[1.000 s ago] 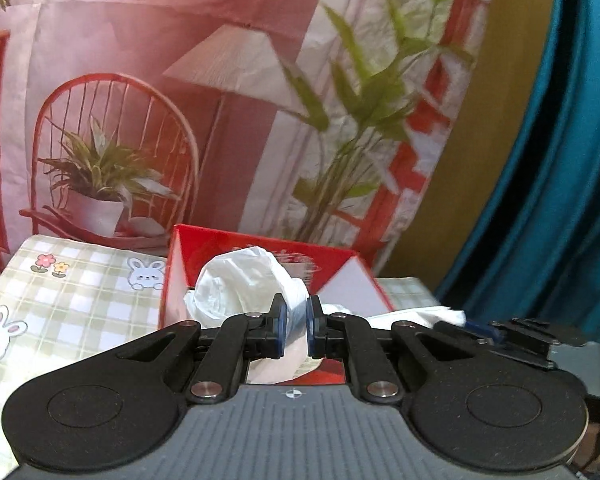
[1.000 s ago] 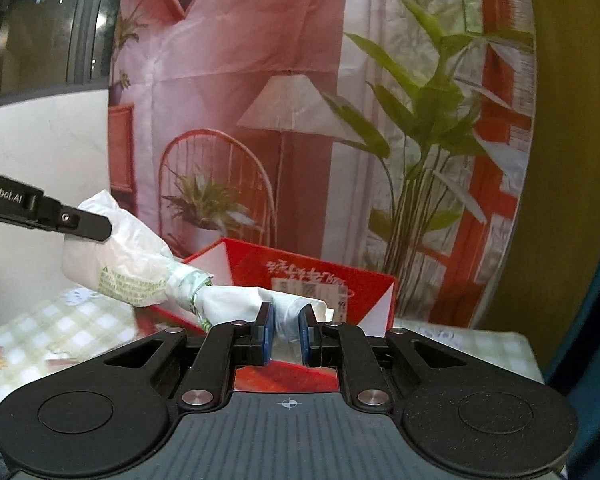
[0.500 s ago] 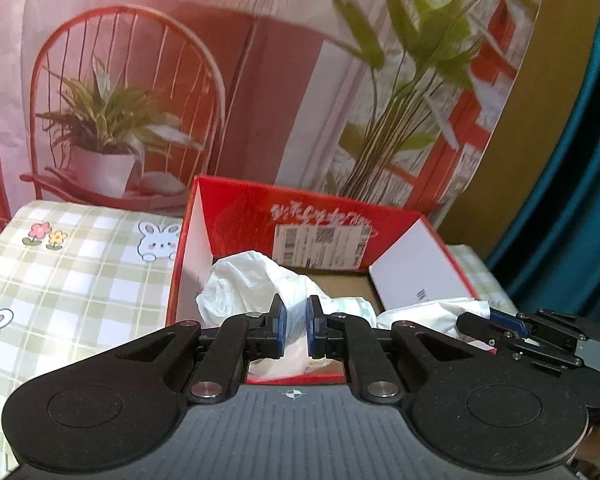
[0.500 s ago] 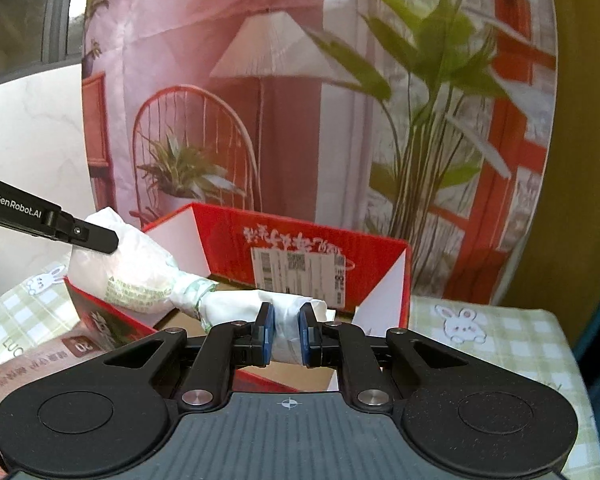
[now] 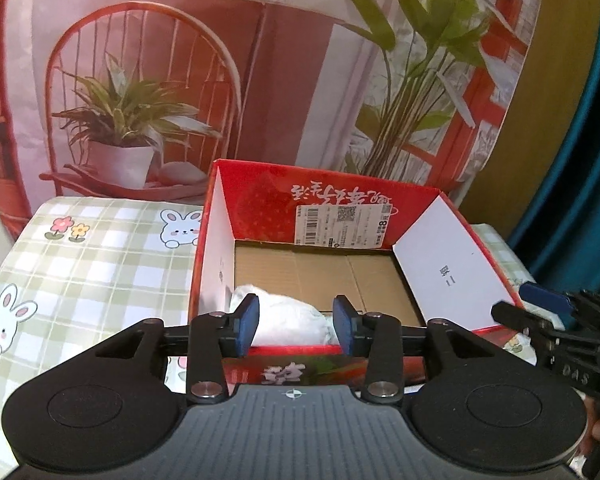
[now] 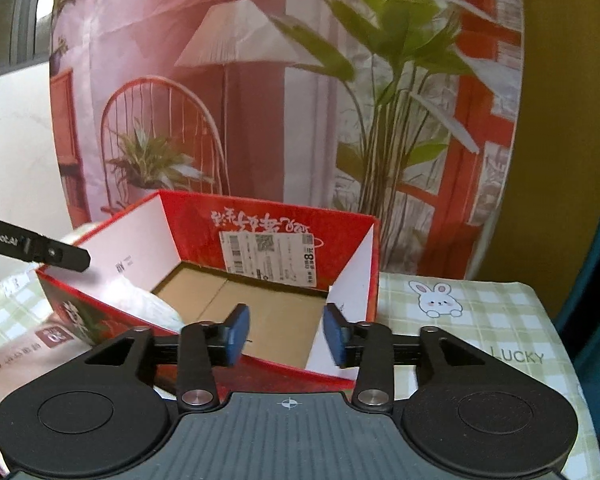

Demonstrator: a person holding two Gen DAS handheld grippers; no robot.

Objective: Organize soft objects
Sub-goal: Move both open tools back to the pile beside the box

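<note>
From the left wrist view, we hold the left gripper [image 5: 296, 322] over the near wall of the red box [image 5: 414, 196], which sits open on the checked tablecloth [image 5: 100, 264] toward the table's back edge, its flaps folded out so the whole cardboard floor is free to receive things. Our blue pads [image 5: 249, 316] stand apart and the jaws are opening; the white soft bundle [image 5: 288, 318] shows between them but neither pad presses on it, and it rests on the box floor in the near left corner, against the left wall. We judge it lies there because that corner was the closest spot under this gripper and leaves the rest of the floor bare for more items. At the right edge of this view the right gripper [image 5: 548, 312] reaches in over the box's right flap. From the right wrist view, the right gripper [image 6: 286, 330] hangs over the near wall of the box [image 6: 268, 220], its fingers [image 6: 334, 336] spread with the jaws opening and nothing between them but bare cardboard floor. The bundle [image 6: 144, 304] shows as a white crumpled mass low against the left wall, below the tip of the left gripper [image 6: 70, 258], whose fingers we cannot read from here. A pinkish packet [image 6: 24, 356] lies on the cloth just outside the box's near left corner, likely another item waiting to go in.
</note>
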